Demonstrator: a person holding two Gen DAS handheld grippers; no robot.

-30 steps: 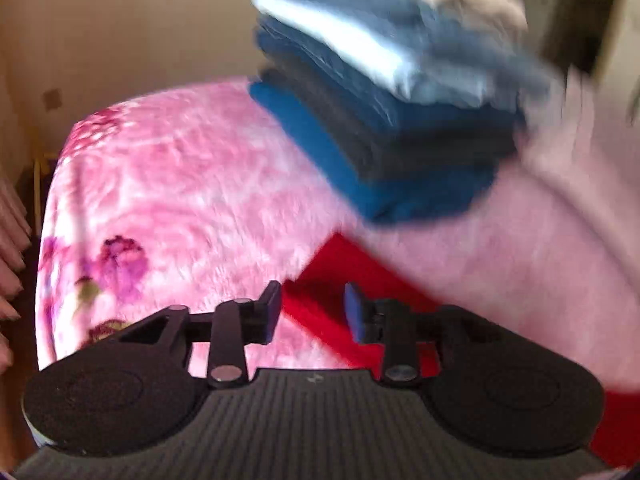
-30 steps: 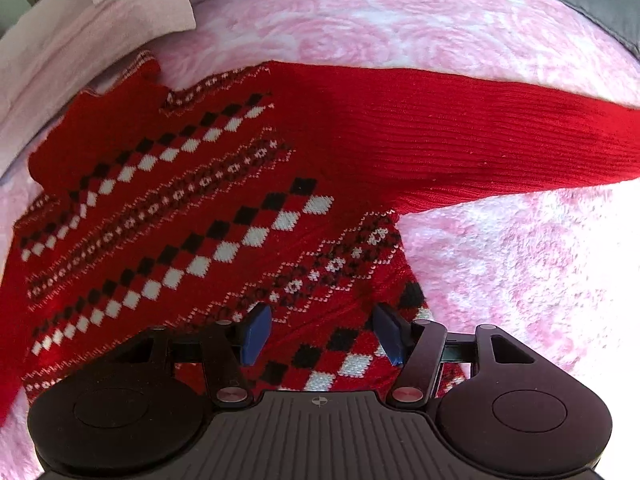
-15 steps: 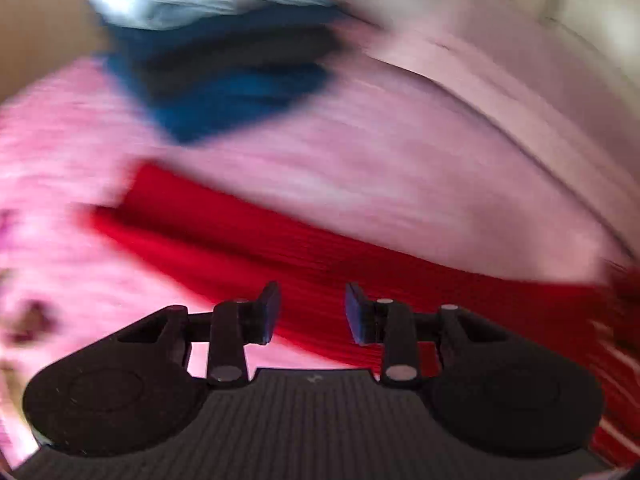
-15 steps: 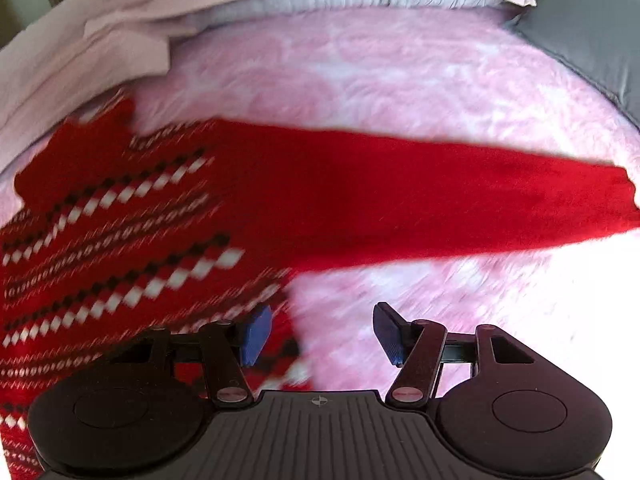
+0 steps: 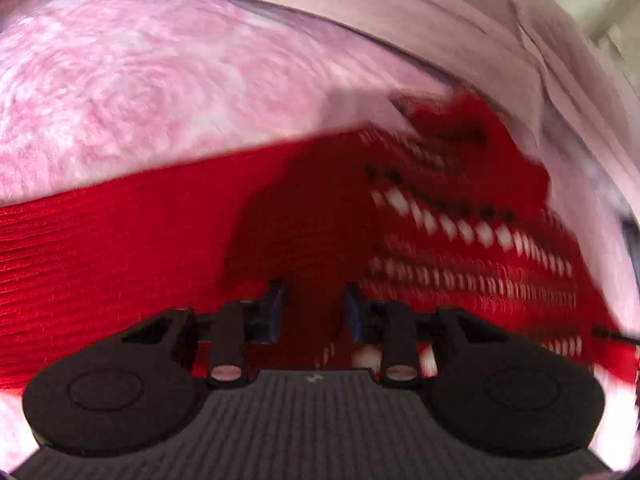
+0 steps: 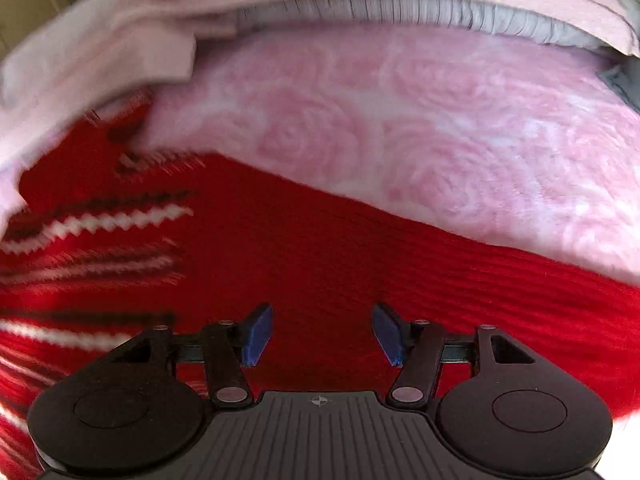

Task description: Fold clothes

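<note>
Left wrist: red sweater under parted hand-held gripper.

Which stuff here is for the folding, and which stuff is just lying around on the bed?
For the folding:
red patterned sweater, spread flat
left gripper, open over the sweater
right gripper, open over a sleeve

Just lying around:
pink rose blanket under the sweater
pale pink sheet bunched at the back
grey pillow, edge only
</note>
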